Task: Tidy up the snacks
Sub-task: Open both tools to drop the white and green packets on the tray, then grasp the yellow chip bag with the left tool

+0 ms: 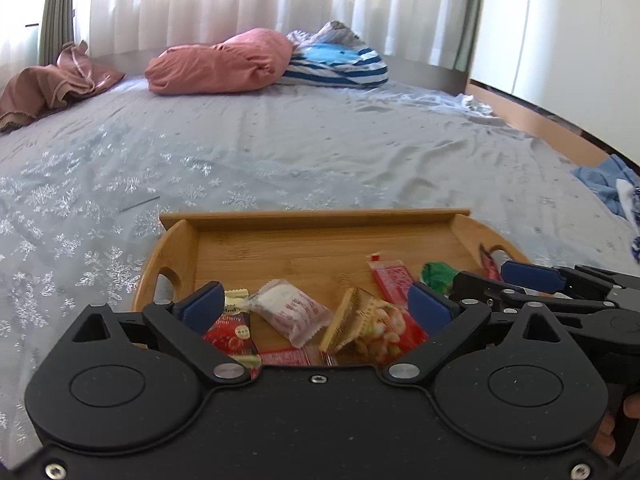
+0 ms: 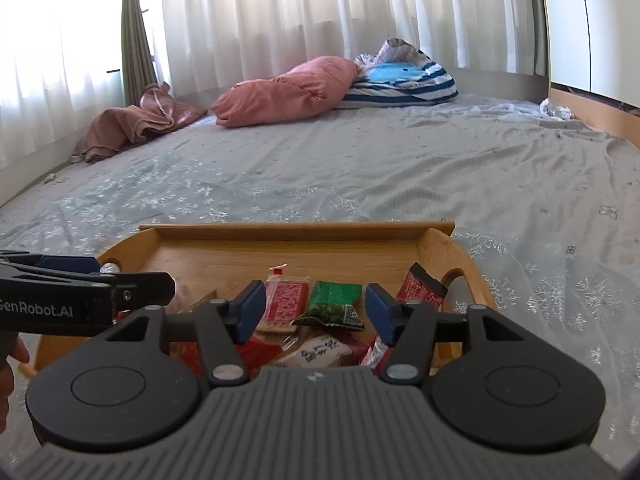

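A wooden tray (image 1: 304,218) with cut-out handles lies on the bed, its far rim (image 2: 296,229) showing in both views. Several snack packets rest in its near half: a white and red sachet (image 1: 292,312), a shrimp-print packet (image 1: 376,326), a red bar (image 1: 390,278), a green packet (image 2: 334,304), another red bar (image 2: 286,294). My left gripper (image 1: 316,306) hovers over the packets, open wide, nothing pressed between its blue pads. My right gripper (image 2: 314,312) is open above the green packet and holds nothing. The right gripper's fingers (image 1: 528,276) also reach into the left wrist view.
The tray sits on a grey snowflake bedsheet (image 1: 280,152). A pink pillow (image 1: 220,62), a striped blue pillow (image 1: 340,60) and a brown cloth (image 1: 48,84) lie at the far end under white curtains. A wooden bed frame (image 1: 540,124) runs along the right, with blue fabric (image 1: 604,184) near it.
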